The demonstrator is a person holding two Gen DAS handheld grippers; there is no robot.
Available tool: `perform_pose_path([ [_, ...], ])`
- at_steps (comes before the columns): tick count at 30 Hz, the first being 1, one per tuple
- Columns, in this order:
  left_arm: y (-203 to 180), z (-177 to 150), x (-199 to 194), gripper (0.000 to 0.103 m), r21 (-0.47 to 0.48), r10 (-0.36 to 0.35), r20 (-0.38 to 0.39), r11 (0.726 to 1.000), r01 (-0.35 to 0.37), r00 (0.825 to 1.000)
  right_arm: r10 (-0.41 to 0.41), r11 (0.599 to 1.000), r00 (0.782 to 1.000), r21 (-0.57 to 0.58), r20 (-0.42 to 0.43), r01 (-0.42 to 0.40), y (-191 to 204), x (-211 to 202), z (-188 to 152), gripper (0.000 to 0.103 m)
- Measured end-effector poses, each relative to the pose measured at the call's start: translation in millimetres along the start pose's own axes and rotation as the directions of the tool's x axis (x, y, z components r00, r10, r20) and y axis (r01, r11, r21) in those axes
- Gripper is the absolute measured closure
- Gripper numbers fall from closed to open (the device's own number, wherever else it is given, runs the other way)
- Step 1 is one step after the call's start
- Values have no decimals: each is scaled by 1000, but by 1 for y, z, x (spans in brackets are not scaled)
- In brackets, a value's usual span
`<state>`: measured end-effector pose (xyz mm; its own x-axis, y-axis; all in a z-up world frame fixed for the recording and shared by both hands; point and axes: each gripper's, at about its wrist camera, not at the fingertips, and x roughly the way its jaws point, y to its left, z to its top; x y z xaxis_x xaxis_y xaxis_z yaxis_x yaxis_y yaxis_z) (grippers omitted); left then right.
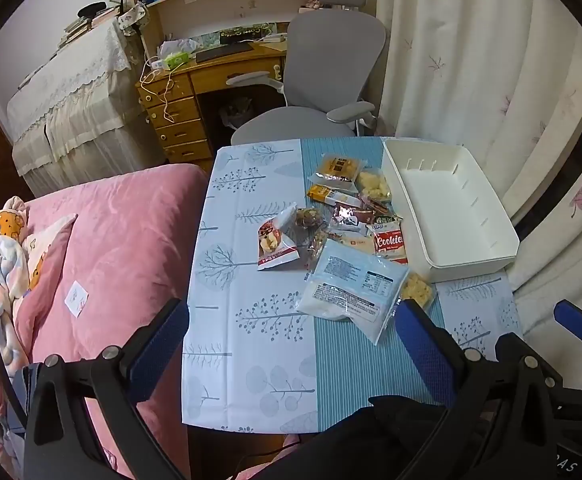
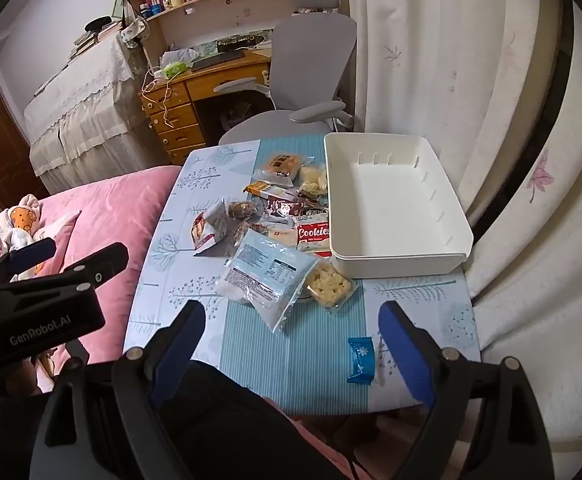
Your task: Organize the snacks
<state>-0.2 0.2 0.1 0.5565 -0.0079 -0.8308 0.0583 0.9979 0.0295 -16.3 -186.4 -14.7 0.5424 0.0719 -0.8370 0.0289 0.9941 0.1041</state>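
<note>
Both claws are held wide apart and nothing is gripped or touched — the left claw (image 1: 291, 340) and the right claw (image 2: 291, 344) are poised above the near edge of the worktop (image 2: 251, 360). A heap of snack packets (image 2: 267, 216) is spread mid-worktop, touching the white bin (image 2: 463, 236) at the right, which is seen bare inside. A small blue packet (image 2: 359, 354) lies apart — just beside the right claw's right finger. A pink bed (image 1: 131, 240) is seen at left.

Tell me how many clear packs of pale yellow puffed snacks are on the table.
2: one pack beside the bin's near corner, another at the pile's far end beside the white bin. More may be buried.
</note>
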Motion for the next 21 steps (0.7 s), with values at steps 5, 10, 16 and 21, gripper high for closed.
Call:
perform_pose_path([
  [5, 0, 0, 1, 1, 3, 3, -4, 1000, -3, 1000, 5, 1000, 1000, 2, 1, -5, 0, 1, -1, 14],
  [10, -3, -6, 5, 1, 2, 1, -13, 1000, -1, 1000, 5, 1000, 1000, -2, -1, -5, 0, 0, 1, 14],
  [16, 1, -12, 6, 1, 4, -9, -25, 1000, 9, 1000, 5, 1000, 1000, -7, -8, -5, 2, 0, -2, 14],
  [21, 7, -15, 5, 1, -6, -15, -38, 1000, 14, 999, -1, 1000, 1000, -5, -14, 1, 8, 1, -6, 14],
])
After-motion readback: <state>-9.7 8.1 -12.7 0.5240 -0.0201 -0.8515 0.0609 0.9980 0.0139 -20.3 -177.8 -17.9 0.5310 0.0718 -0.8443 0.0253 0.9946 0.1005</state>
